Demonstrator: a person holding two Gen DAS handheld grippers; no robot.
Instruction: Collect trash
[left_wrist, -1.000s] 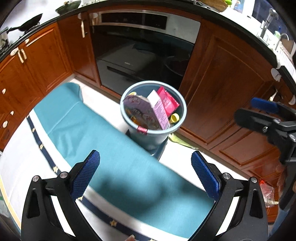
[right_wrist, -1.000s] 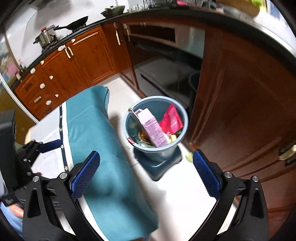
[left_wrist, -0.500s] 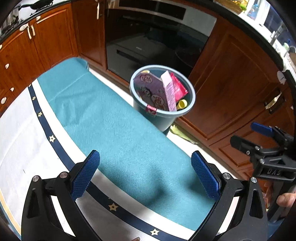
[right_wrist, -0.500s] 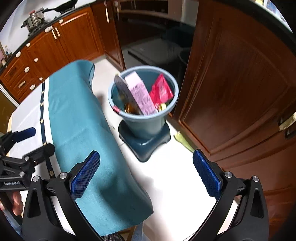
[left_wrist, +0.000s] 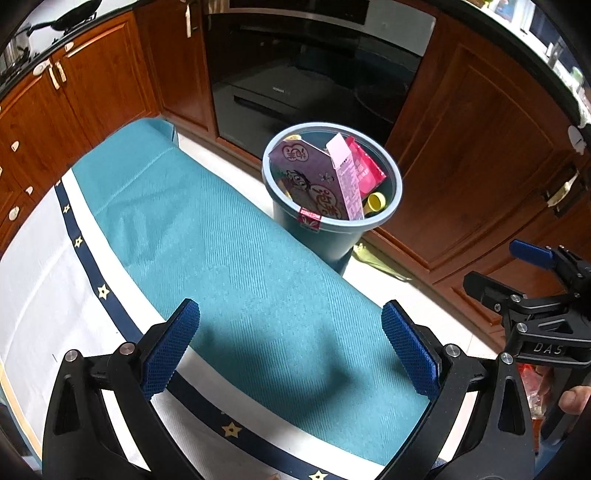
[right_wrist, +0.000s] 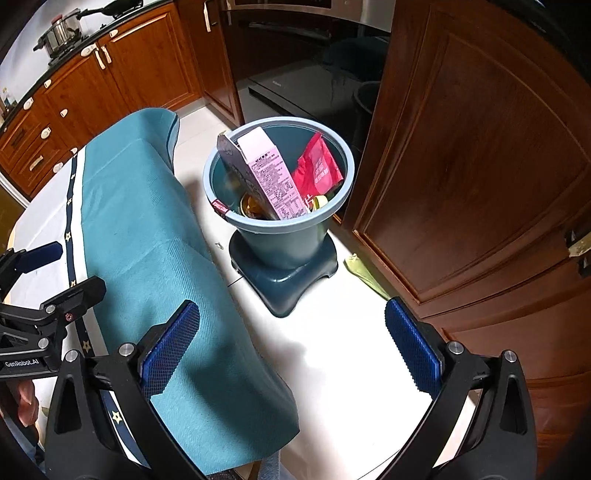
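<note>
A blue-grey trash bin (left_wrist: 332, 236) stands on the floor beside the table; it also shows in the right wrist view (right_wrist: 280, 236). In it are a purple and pink carton (left_wrist: 321, 184), a red wrapper (right_wrist: 317, 170) and a yellow cap (left_wrist: 376, 201). My left gripper (left_wrist: 290, 349) is open and empty above the teal cloth (left_wrist: 221, 251). My right gripper (right_wrist: 291, 349) is open and empty above the floor near the table edge. Each gripper shows in the other's view, the right one (left_wrist: 532, 280) and the left one (right_wrist: 48, 273).
Wooden cabinets (left_wrist: 480, 147) and a black oven (left_wrist: 303, 74) stand behind the bin. The bin sits on a dark base (right_wrist: 288, 280). A green scrap (right_wrist: 365, 275) lies on the floor by the cabinet. A pot (right_wrist: 61, 33) sits on the counter.
Both grippers have pulled back and up from the bin, which now looks farther off. More of the table and teal cloth shows. Both stay open and empty.
</note>
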